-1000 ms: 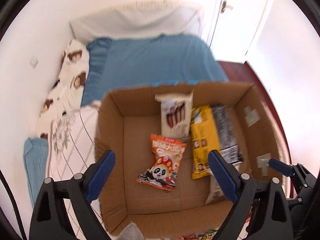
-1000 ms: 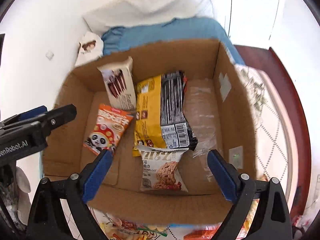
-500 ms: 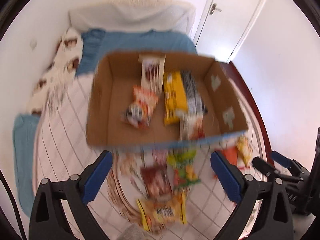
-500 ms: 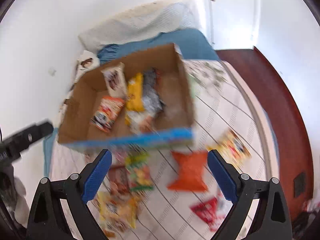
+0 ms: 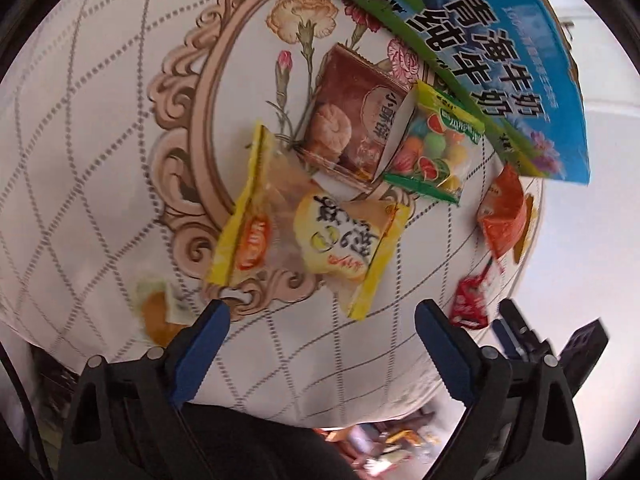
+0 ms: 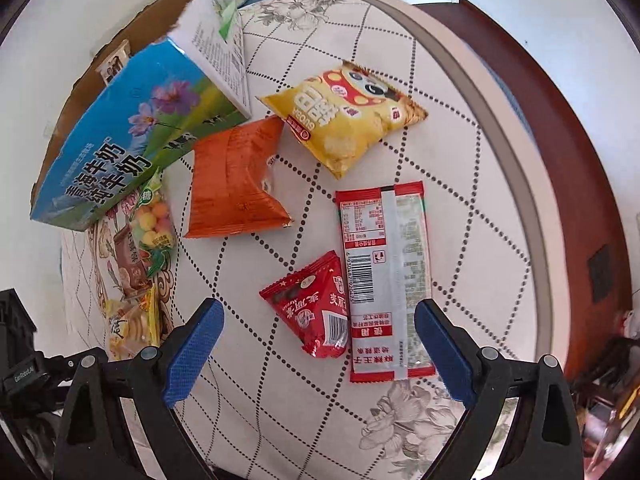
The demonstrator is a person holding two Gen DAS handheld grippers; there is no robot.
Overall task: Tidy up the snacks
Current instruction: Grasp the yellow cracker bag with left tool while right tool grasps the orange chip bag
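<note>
Loose snacks lie on the quilted bedcover in front of the blue-sided cardboard box (image 6: 120, 148). My left gripper (image 5: 320, 308) points down just short of a yellow packet (image 5: 320, 236); its jaws are closing with nothing between them. Beyond it lie a brown biscuit packet (image 5: 348, 120) and a green candy bag (image 5: 436, 148). My right gripper (image 6: 316, 306) stands open over a small red triangular packet (image 6: 308, 312), its pads clear of it. A long red-and-white packet (image 6: 384, 280), an orange bag (image 6: 236, 180) and a yellow chips bag (image 6: 348, 120) lie around it.
The box (image 5: 500, 40) holds other snacks, mostly hidden from here. The bed's curved wooden edge (image 6: 560, 160) runs along the right. A blurred small packet (image 5: 156, 308) lies near the cover's near edge. More wrappers show on the floor below.
Both grippers pulled back from over the open box and dropped toward the bedcover. The views now show the loose snacks in front of the box instead of its inside. The left view has rolled.
</note>
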